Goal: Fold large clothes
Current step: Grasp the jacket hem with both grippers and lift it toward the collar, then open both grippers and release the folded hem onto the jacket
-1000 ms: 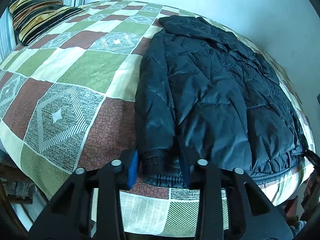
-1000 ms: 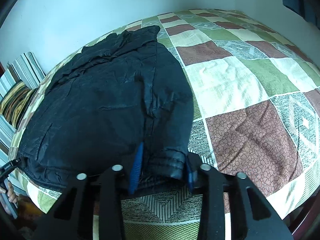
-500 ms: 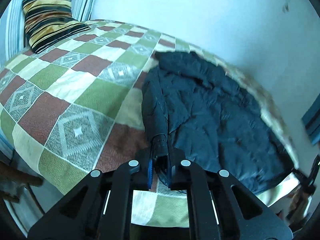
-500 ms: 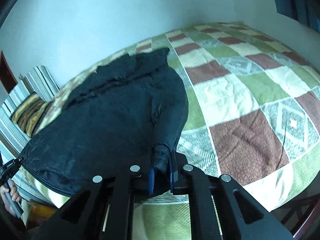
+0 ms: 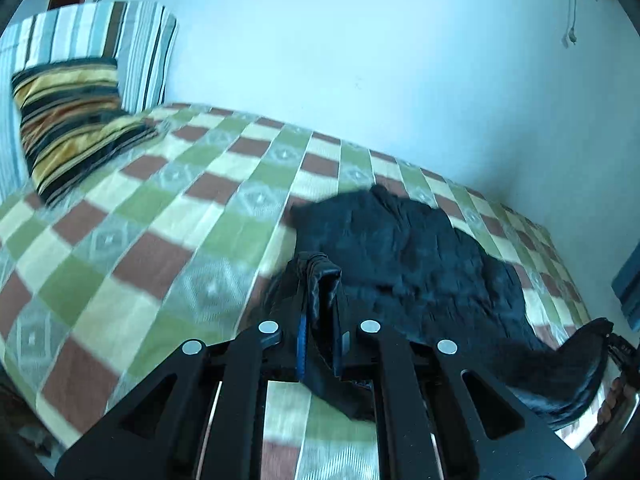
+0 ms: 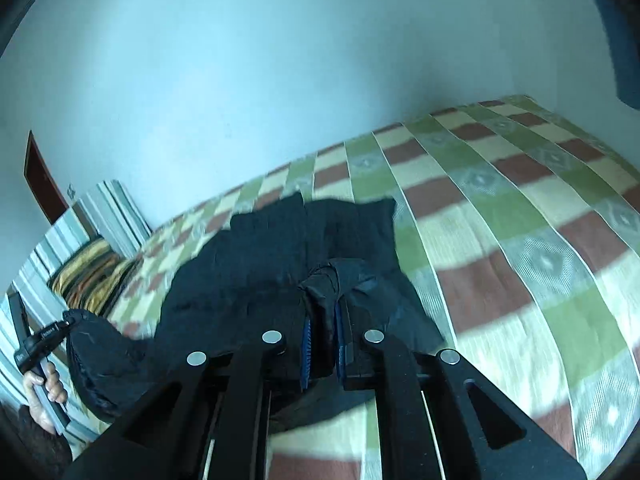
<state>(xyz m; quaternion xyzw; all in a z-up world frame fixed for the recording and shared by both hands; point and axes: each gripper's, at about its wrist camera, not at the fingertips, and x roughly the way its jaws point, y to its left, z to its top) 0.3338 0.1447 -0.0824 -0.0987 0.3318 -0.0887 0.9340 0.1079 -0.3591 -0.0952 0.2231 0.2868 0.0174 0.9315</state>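
While a black padded jacket (image 5: 404,256) lies spread on a bed (image 5: 132,216) covered in a checked quilt of green, cream and brick-red squares, two handheld grippers each clamp one of its near corners and hold it raised off the quilt.

At the far left of the left wrist view, a pillow (image 5: 68,132) striped in gold, black and brown leans against a headboard cushion (image 5: 132,48) striped in grey, white and brown, well apart from the jacket. Further right, at the bottom centre, the left gripper (image 5: 319,344) has its blue-padded fingers (image 5: 301,340) closed tightly on a bunched fold of the jacket's hem, which sticks up between them. The rest of the jacket stretches away toward the pale wall (image 5: 360,60). At the far right of this view, the jacket's other near corner curves upward where the second gripper holds it.

In the right wrist view, the person's left hand (image 6: 46,384) appears at the far left, wrapped around the handle of the left gripper beside the lifted corner. The pillow sits just beyond the jacket there. At the bottom centre, the right gripper (image 6: 322,352) is likewise closed on a gathered fold of jacket, pinched between its blue pads (image 6: 307,344). To the jacket's right, bare quilt runs to the bed's edge.
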